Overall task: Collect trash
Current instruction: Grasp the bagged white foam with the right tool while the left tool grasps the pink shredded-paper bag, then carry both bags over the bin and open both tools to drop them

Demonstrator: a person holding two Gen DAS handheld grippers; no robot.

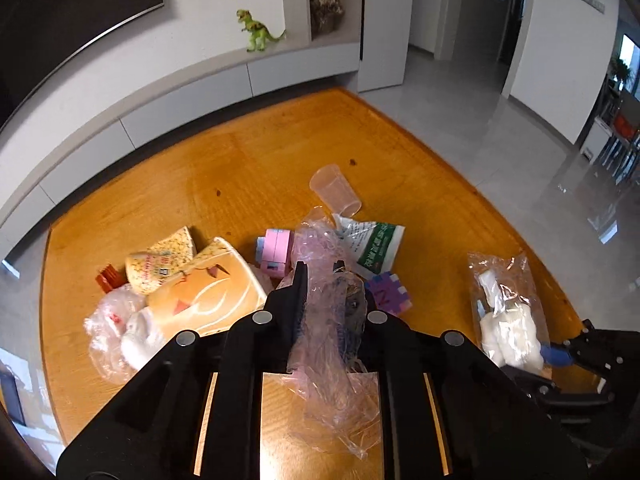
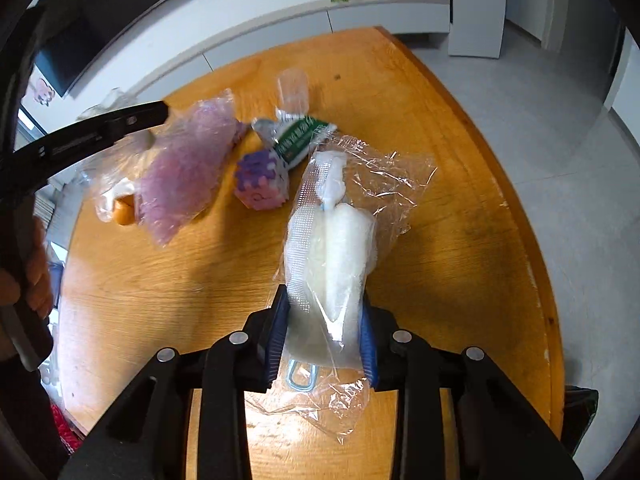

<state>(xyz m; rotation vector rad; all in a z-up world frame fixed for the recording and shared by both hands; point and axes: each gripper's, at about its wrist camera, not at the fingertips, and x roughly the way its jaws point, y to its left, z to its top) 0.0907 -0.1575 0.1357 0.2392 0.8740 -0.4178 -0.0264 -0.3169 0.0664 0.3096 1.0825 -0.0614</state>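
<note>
Two grips at once | my left gripper [image 1: 332, 280] clamps pink wrap [image 1: 332, 344], lifted clear of the table [image 1: 240, 168] | my right gripper [image 2: 324, 312] pinches clear bag [image 2: 340, 232] at 6 o'clock | cup [image 1: 334, 190], packet [image 1: 376, 246] wait at 12.

The table [image 1: 248, 168] was orange-brown wood with a fine grain and a few dark spots. The crumpled film [image 1: 332, 320] was pale pink and see-through; the clear bag [image 2: 344, 224] held something white. The 2 paper cups [image 1: 188, 276] were cream and orange (the far one speckled yellow). The sachet [image 1: 376, 246] was white and green, the foam cube [image 2: 262, 182] purple and pink, the toy dinosaur [image 1: 256, 30] green.
</note>
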